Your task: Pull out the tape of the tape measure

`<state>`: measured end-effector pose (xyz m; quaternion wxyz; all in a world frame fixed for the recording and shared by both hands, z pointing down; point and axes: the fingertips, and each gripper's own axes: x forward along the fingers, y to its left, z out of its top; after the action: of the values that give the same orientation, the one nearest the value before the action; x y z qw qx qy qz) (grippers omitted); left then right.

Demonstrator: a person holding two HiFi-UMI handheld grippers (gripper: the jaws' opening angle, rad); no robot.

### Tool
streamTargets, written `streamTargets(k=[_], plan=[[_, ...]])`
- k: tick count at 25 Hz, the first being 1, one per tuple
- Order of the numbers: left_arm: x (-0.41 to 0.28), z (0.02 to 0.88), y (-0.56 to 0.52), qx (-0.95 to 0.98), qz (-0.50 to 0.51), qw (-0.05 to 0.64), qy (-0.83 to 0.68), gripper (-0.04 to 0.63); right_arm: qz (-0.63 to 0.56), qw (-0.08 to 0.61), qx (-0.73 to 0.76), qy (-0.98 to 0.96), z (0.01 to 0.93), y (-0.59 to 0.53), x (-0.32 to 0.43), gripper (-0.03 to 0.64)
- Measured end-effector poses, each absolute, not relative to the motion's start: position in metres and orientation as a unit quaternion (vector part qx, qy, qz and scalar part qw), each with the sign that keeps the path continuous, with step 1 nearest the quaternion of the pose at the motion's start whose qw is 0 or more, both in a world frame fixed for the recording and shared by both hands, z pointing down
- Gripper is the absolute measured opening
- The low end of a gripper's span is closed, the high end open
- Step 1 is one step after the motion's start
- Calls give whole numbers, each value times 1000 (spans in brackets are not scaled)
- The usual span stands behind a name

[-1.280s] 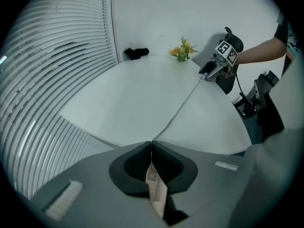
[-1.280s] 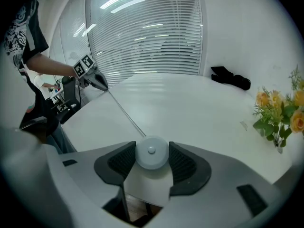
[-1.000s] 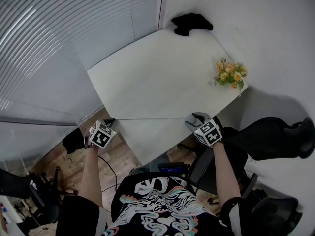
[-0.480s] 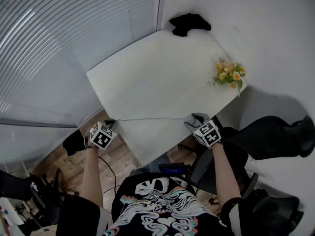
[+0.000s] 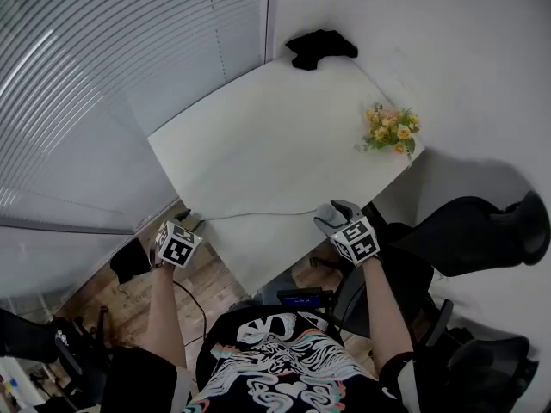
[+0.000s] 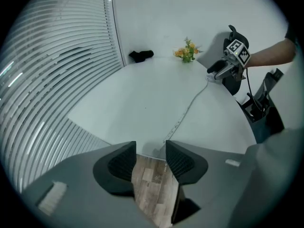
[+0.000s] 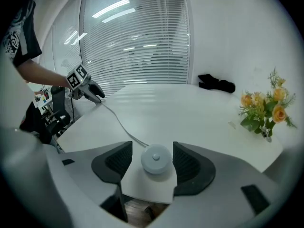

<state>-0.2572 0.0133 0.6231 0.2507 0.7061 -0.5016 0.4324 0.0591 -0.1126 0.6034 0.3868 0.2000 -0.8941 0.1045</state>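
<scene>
- Shirt [image 5: 280,368], black with a pale swirling print, fills the bottom of the head view; both bare forearms reach out from it toward the near side of a white table [image 5: 258,136].
- Wooden floor [image 6: 151,184] shows below the table's near edge and between the left jaws.
- The left gripper [image 6: 150,148] sits at the table's near left corner. Its jaws have just been opening and stand wide apart with nothing between them, and only floor shows in the gap.
- The right gripper [image 7: 152,147] sits at the near right corner. Its jaws have also just opened further and stand wide. The round white tape measure [image 7: 156,159] rests on the tabletop between them, with a narrow gap on either side, so neither pad presses on it.
- The tape [image 6: 186,112] is drawn out and lies loose on the table, running from the case across the near edge to a free end just ahead of the left jaws.
- A bunch of yellow flowers [image 5: 389,129] stands at the table's right edge.
- A black bundle [image 5: 320,47] lies at the far corner, against the white wall.
- Slatted blinds [image 5: 95,84] cover the window to the left.
</scene>
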Motion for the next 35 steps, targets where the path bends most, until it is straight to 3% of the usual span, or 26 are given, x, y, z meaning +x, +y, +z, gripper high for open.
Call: streamTargets(k=[3,7,13,16,22,35], plan=[[-259,612,9,704,392,256,-534,202,98,355,246,-897,582,-121,62,267],[-259,591,0,702,329,246,-582,233,94,294,314,-898,543,-128,67,208],[-234,526,-25,729,187,205,-626,189,118,195,370,-901,485,-115,63,4],[-210,495,-29,748,156,170,-622,170,124,166,368,-907,464,-100,55,3],[-188,427,-22,750,98,104,-646,70,92,110,404,-904,412,-76,53,3],[-158,342,-2,755,46,45,-652,3,45,76,435,-896,358,-26,45,3]])
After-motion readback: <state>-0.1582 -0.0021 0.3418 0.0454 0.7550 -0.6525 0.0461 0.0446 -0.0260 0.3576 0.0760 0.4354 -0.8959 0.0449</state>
